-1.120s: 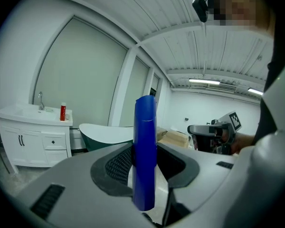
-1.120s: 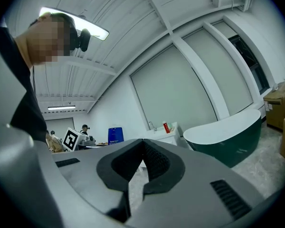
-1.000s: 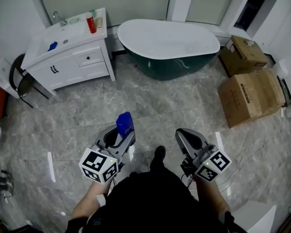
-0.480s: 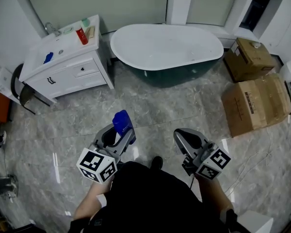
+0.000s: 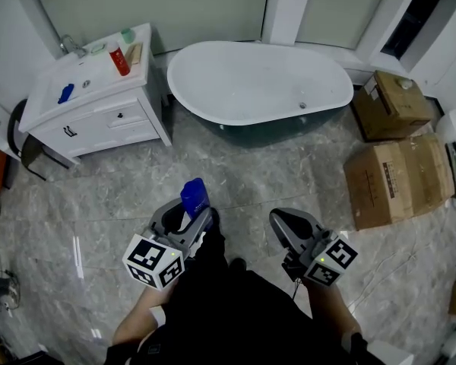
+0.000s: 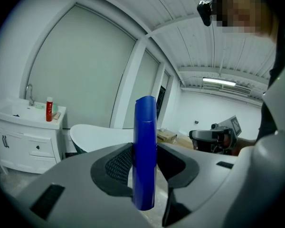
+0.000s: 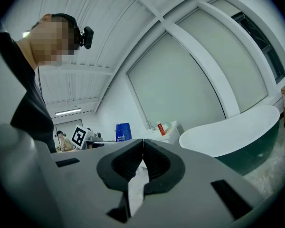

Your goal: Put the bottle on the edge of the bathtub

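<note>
Blue bottle (image 5: 195,197), upright, clamped between left gripper (image 6: 145,167) fingers (image 6: 118,164), well apart from white, green-sided bathtub (image 5: 258,82)

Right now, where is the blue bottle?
Head view, lower left of centre: the blue bottle stands clamped in the left gripper, short of the bathtub.

The bathtub (image 5: 251,82) has drawn nearer as the person (image 5: 235,318) carries the bottle (image 5: 195,197) forward.

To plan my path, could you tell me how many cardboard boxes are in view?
2: one box right of the tub, a larger one nearer; more may lie off-frame.
</note>
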Tool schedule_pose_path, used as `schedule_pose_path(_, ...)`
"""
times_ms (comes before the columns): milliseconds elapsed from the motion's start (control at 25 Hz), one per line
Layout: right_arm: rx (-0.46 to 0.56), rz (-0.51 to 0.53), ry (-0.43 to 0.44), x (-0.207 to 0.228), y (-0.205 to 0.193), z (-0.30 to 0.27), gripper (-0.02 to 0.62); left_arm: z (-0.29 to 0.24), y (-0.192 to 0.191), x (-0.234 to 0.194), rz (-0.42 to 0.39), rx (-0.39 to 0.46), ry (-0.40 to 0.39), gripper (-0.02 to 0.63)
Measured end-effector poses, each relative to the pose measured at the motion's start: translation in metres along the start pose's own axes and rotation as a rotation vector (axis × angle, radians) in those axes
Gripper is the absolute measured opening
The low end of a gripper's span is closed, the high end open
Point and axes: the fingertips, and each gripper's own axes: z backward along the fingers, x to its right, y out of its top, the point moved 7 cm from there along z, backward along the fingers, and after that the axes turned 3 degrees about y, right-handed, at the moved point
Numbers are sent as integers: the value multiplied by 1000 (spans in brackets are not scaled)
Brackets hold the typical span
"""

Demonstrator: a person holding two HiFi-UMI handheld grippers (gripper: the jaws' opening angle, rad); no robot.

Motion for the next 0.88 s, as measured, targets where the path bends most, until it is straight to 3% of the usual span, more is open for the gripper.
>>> schedule_pose_path(280, -19, 9, -37, 79, 36, -80, 28, -84, 36, -88, -3, 6, -33, 163)
schedule_pose_path(600, -35, -7, -8, 140, 75, -190, 28, -151, 87, -169, -50, -25, -93, 163)
schedule_pose_path(880, -99, -81, 53, 179, 73, -233, 28, -190, 97, -205, -11, -58, -40, 163)
